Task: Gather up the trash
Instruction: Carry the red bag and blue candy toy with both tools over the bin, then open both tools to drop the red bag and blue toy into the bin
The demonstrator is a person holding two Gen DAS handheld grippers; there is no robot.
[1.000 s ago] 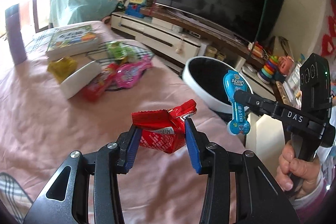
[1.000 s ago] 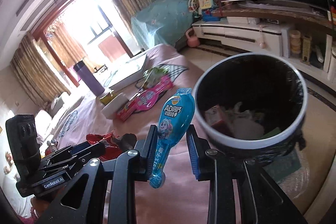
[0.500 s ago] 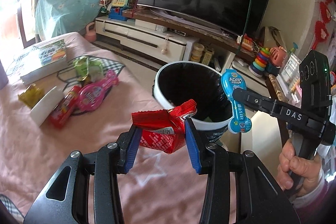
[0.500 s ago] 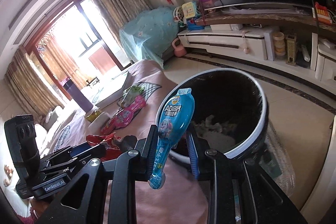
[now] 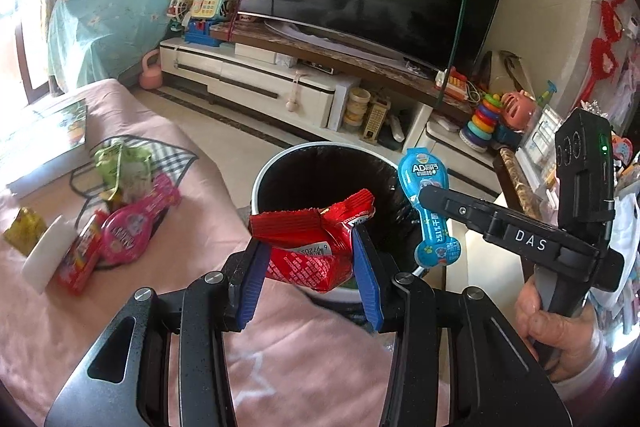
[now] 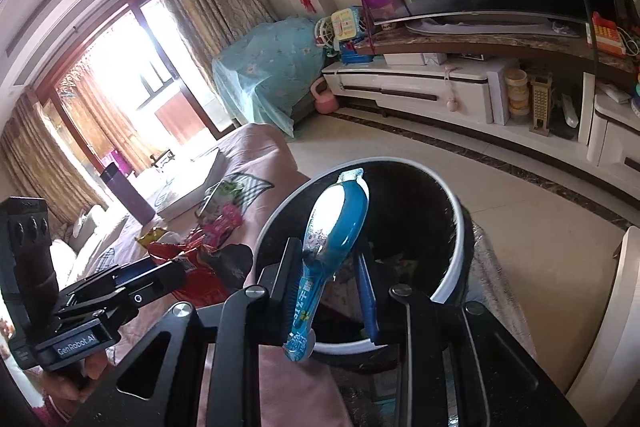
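Observation:
My left gripper [image 5: 308, 267] is shut on a crumpled red snack wrapper [image 5: 312, 239], held at the near rim of the trash bin [image 5: 304, 151], which has a white rim and a black liner. My right gripper [image 6: 332, 267] holds a blue spoon-shaped candy packet [image 6: 332, 227] over the bin [image 6: 452, 275]; its jaws have widened and the packet leans on the left finger. The packet [image 5: 428, 203] and right gripper [image 5: 424, 195] also show in the left wrist view. The left gripper [image 6: 168, 267] with the red wrapper [image 6: 192, 267] shows in the right wrist view.
On the pink tablecloth [image 5: 60, 327] lie a pink round packet [image 5: 128, 231], a red packet [image 5: 80, 259], a green wrapper [image 5: 120, 171], a yellow wrapper [image 5: 20, 231], a white box [image 5: 44, 251] and a book [image 5: 40, 131]. A TV stand [image 5: 280, 83] is behind.
Both grippers have moved toward the bin and now hang at its rim. The right gripper's jaws have opened wider and the blue packet has tilted between them.

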